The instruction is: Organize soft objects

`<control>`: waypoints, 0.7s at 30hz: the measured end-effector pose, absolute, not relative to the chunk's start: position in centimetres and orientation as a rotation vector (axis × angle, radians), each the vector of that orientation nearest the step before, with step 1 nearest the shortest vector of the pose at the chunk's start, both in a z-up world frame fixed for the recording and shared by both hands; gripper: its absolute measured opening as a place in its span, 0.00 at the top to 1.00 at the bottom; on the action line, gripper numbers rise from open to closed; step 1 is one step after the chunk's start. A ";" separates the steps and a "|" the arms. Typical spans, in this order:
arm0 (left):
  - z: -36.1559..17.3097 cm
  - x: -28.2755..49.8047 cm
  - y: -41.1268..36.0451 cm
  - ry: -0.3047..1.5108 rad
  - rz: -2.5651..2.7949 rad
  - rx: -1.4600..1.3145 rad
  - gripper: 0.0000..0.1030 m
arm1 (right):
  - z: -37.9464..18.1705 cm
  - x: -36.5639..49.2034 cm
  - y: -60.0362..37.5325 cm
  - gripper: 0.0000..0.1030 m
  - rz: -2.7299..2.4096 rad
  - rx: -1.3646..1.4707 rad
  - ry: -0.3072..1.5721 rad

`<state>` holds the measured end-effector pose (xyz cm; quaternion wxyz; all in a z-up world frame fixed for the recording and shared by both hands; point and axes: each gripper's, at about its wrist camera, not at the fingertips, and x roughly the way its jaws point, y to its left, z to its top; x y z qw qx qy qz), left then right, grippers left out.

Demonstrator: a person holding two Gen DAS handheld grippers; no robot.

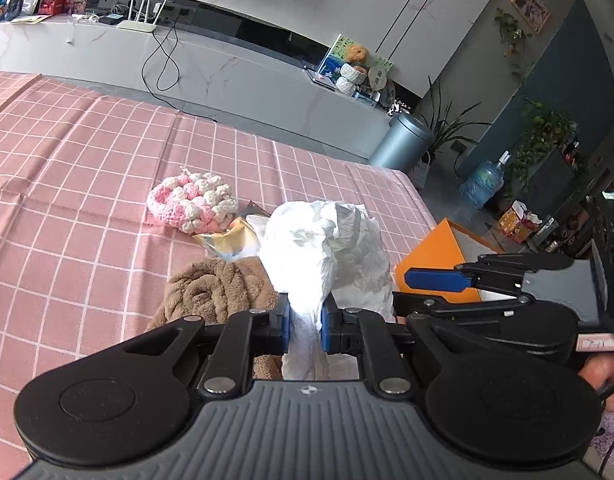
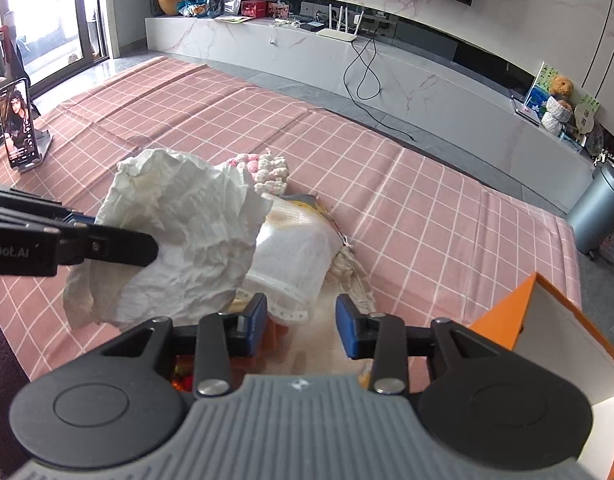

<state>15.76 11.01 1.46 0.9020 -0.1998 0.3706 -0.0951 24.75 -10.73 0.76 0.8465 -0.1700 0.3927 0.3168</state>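
Note:
My left gripper is shut on a crumpled white cloth, which hangs above the pink checked tablecloth. The right wrist view shows that same cloth bunched at the tip of the left gripper. My right gripper is open with nothing pressed between its pads. Below and beyond it lies a white mesh fabric piece. A brown fuzzy towel lies under the held cloth. A pink and white crocheted piece sits further back. The right gripper is on the right, in front of the orange box.
An orange box with a white inside stands at the table's right edge. A phone on a stand is at the far left of the table. Beyond the table are a marble TV cabinet and a grey bin.

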 end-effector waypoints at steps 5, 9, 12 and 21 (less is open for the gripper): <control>0.0 16.2 11.0 0.821 -0.221 -0.432 0.85 | -0.7 24.7 -10.5 0.63 0.668 -0.355 0.894; -1.0 15.5 11.0 0.805 -0.243 -0.485 0.85 | -2.7 23.7 -11.0 0.62 0.645 -0.398 0.926; -0.5 14.8 11.4 0.743 -0.239 -0.520 0.85 | -4.3 23.0 -11.1 0.63 0.630 -0.428 0.959; 1.2 14.7 12.4 0.692 -0.157 -0.485 0.85 | -1.3 23.4 -12.2 0.46 0.640 -0.353 0.898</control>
